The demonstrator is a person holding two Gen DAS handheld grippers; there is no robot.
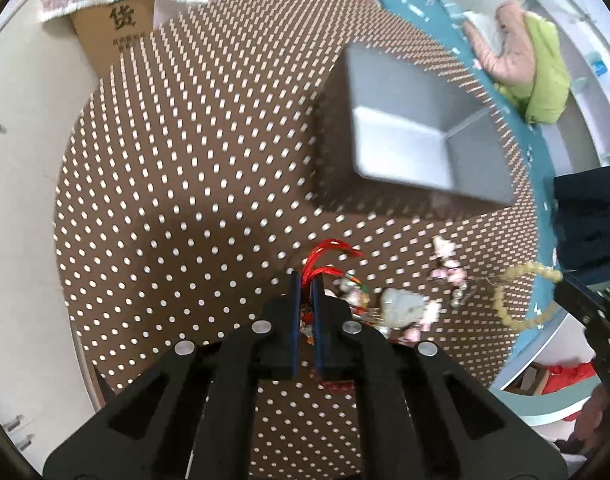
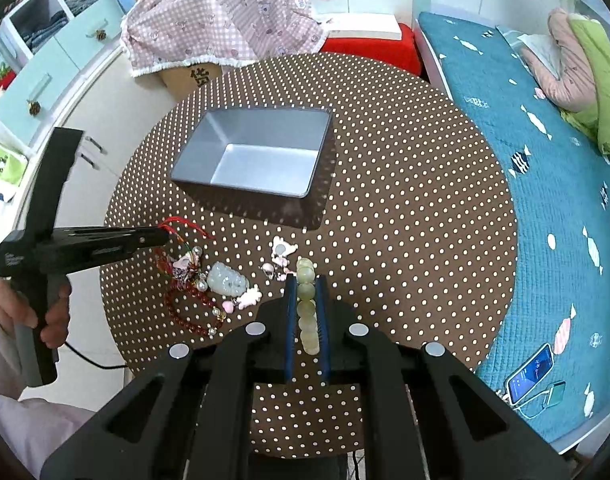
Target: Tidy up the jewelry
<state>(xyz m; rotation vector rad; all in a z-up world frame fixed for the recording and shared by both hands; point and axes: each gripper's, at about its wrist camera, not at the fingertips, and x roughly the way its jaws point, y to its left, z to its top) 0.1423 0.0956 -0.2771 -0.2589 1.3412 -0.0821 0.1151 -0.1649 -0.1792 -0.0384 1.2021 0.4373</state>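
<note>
Jewelry: pale bead bracelet (image 2: 306,304), light, limp, slippery, clenched in right hand-held gripper (image 2: 305,280); left hand-held gripper (image 1: 305,280) pinches red cord (image 1: 325,254), at nine o'clock.

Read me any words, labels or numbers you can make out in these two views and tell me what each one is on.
"货": large dark character on the cardboard box beyond the table, partly under the pink checked cloth.
Smaller print below that character: too blurred to read.
Pale lettering on the left gripper body, near the hand: too small to read.
Lit phone screen on the teal bedspread: too small to read.
</note>
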